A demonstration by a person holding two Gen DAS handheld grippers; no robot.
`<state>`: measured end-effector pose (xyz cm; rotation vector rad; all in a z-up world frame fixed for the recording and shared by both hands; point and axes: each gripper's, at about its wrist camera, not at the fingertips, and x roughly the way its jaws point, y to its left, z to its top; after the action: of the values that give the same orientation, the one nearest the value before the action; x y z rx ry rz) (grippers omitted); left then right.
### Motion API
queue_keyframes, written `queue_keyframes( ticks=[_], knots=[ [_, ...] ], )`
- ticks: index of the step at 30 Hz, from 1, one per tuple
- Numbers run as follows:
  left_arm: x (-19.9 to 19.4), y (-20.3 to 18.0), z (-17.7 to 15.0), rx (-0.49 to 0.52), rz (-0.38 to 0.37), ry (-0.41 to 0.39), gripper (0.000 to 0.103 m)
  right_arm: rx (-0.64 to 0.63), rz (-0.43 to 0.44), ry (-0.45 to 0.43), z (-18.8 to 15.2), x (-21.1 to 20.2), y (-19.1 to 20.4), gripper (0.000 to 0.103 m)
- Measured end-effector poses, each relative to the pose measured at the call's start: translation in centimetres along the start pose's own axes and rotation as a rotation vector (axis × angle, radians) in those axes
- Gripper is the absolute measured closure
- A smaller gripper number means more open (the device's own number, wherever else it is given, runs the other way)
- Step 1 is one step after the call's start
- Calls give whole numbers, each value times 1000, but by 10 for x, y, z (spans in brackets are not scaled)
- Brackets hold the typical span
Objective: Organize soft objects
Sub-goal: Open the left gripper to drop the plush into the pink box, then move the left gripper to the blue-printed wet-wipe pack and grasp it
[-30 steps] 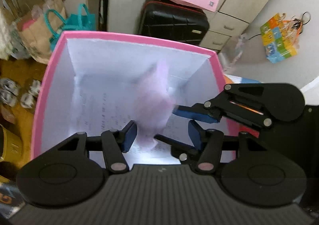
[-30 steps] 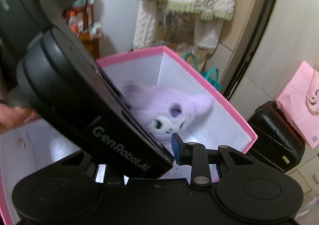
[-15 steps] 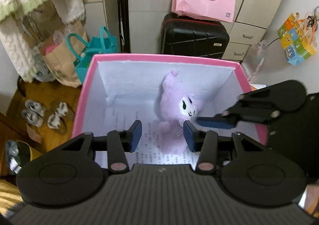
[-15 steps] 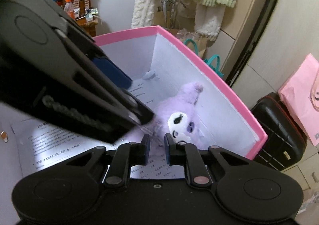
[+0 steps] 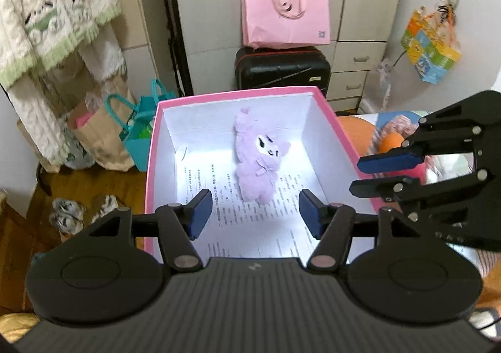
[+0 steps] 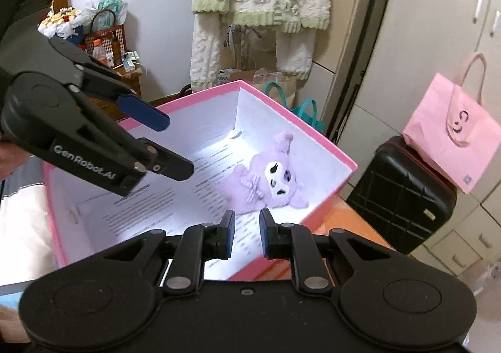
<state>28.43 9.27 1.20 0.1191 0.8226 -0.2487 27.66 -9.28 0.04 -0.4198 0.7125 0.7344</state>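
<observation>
Left hand-held gripper (image 5: 255, 215) spread wide above pink box (image 5: 150, 165), right hand-held gripper (image 6: 247, 232) parted, empty, plush (image 5: 258, 162) inside

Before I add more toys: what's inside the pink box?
One purple plush toy lies in the pink box on printed paper. What's under the paper or toy is hidden.

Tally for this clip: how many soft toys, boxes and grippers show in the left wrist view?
Purple plush toy: 1
Pink box: 1
Grippers: 2, the left gripper and the right gripper, both empty
Total: 4
</observation>
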Motion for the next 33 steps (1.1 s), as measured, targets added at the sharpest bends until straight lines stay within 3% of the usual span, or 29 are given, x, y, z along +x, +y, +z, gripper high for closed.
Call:
queue_keyframes(
  ticks=[7, 11, 19, 30, 33],
  knots=[
    [-42, -19, -19, 59, 12, -52, 37, 30, 11, -16, -16, -41, 15, 84],
    [-62, -30, -30, 80, -24, -60, 32, 34, 10, -33, -24, -64, 23, 83],
    [-91, -52, -48, 117, -117, -26, 30, 33, 5, -63, -47, -107, 35, 71],
    [-109, -95, -68, 222, -171, -15, 24, 69, -18, -65, -97, -148, 42, 64],
    [-107, -110, -73, 254, -200, -3, 22, 88, -30, -65, -116, -154, 42, 55]
  ],
)
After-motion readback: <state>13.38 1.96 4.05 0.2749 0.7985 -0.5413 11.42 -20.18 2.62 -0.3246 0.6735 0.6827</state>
